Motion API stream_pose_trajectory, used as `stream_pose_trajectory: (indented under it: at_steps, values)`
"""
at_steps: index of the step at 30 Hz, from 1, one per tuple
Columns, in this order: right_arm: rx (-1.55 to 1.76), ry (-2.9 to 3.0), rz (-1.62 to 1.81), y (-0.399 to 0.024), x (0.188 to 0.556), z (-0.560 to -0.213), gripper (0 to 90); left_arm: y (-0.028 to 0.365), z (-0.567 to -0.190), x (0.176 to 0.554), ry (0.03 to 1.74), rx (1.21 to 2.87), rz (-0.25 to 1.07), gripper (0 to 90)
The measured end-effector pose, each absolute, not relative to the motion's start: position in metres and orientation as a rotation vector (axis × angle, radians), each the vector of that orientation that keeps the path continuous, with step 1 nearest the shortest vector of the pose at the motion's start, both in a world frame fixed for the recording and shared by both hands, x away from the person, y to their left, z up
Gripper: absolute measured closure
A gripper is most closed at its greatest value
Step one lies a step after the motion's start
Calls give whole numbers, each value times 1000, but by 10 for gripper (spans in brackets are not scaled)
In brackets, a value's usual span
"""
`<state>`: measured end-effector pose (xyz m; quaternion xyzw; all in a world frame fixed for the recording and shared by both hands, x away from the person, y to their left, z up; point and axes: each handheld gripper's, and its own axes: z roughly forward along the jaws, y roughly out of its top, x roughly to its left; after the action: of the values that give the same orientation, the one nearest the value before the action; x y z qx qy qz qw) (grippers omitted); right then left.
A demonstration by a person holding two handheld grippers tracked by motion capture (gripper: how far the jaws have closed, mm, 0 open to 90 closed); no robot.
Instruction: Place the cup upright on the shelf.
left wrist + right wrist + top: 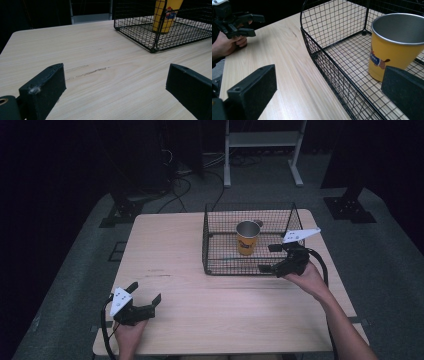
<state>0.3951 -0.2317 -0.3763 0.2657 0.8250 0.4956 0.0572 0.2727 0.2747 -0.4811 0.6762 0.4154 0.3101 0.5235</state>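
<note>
Dark room, pale desk (pixel 200 320): yellow cup (pixel 247 238) upright inside wire basket (pixel 215 266), both hand-held grippers, left (pixel 146 296) and right (pixel 270 258), gaping empty, job seemingly done or unstarted.

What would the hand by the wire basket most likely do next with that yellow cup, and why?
Probably ease the right gripper over the wire basket wall toward the yellow cup: its jaws are open, straddle the near wall and hold nothing, and the cup stands upright inside.

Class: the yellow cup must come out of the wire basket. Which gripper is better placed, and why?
Probably the right gripper: it hovers open at the wire basket's near right corner, close to the yellow cup. The left gripper sits far off, near the table's front left edge.
</note>
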Motion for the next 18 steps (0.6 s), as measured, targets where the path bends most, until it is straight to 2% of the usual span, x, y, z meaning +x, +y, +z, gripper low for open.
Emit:
stream_pose_trajectory:
  at_steps: [18]
  values:
    - [814, 2526, 1492, -246, 369, -392, 0, 274, -481, 272, 992, 1619, 747, 19]
